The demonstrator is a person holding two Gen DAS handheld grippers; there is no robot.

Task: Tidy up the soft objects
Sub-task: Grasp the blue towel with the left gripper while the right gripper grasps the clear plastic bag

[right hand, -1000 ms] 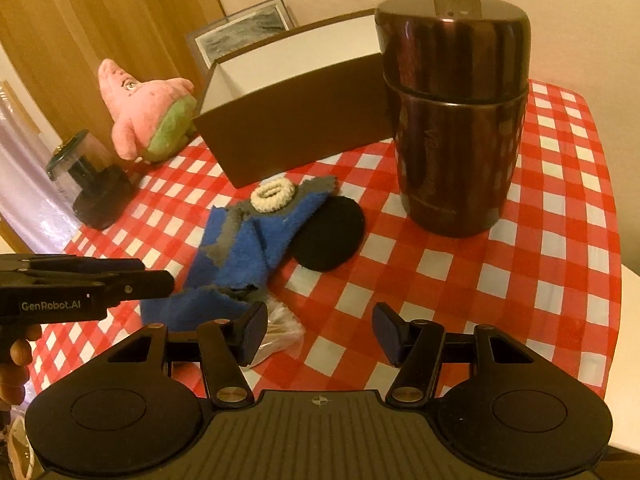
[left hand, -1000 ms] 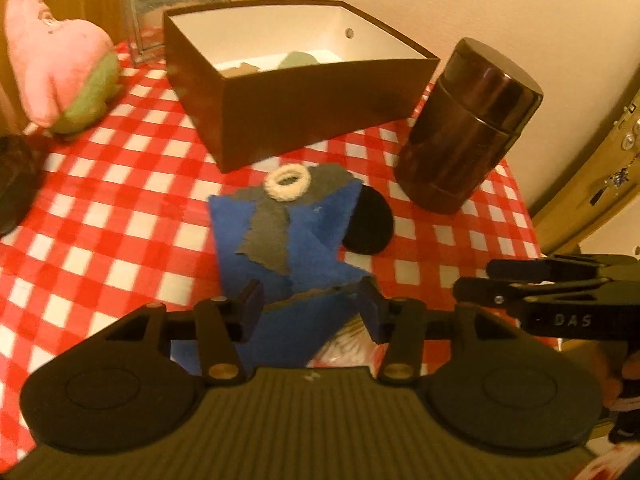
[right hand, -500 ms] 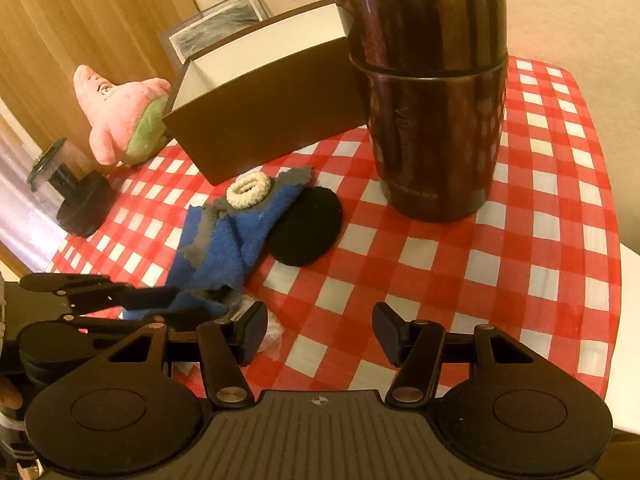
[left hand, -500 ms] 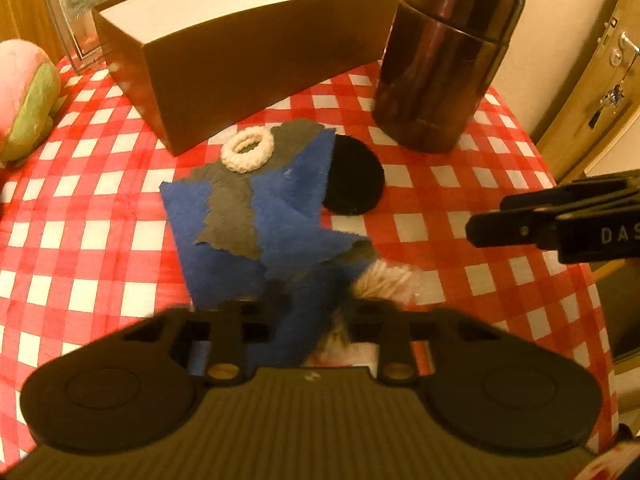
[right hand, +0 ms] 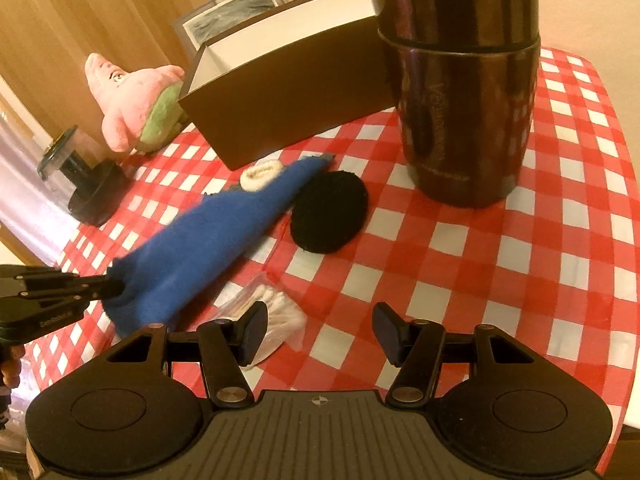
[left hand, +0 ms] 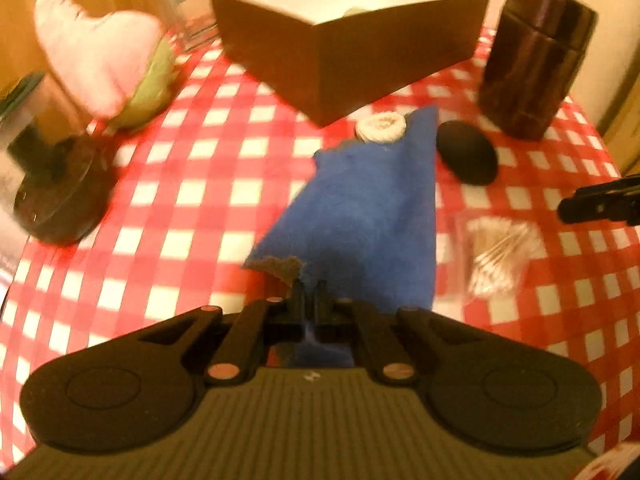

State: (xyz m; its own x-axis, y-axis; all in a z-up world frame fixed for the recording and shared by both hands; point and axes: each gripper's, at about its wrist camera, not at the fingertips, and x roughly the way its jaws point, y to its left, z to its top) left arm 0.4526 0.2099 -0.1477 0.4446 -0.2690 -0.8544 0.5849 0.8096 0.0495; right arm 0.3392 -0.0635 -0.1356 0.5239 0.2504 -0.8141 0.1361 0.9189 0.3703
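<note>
My left gripper [left hand: 309, 292] is shut on the near corner of a blue cloth [left hand: 368, 208], which stretches in a taut strip toward the brown box [left hand: 360, 64]. In the right wrist view the same blue cloth [right hand: 208, 244] rises from the table to the left gripper [right hand: 114, 288] at the left edge. A cream knitted ring [left hand: 380, 128] lies at the cloth's far end, a black round pad [left hand: 468, 156] beside it. The pink plush [left hand: 100, 60] sits at the back left. My right gripper [right hand: 318, 334] hangs open over the checked cloth, holding nothing.
A packet of cotton swabs [left hand: 496, 256] lies uncovered on the red checked tablecloth [left hand: 192, 184]. A dark brown flask [right hand: 460, 80] stands at the right. A small dark grinder [left hand: 52, 184] stands at the left, a picture frame [right hand: 232, 16] behind the box.
The left gripper closed on the blue cloth's near corner and pulled it up and back, stretching it out and uncovering the swab packet. The right gripper stayed put, open.
</note>
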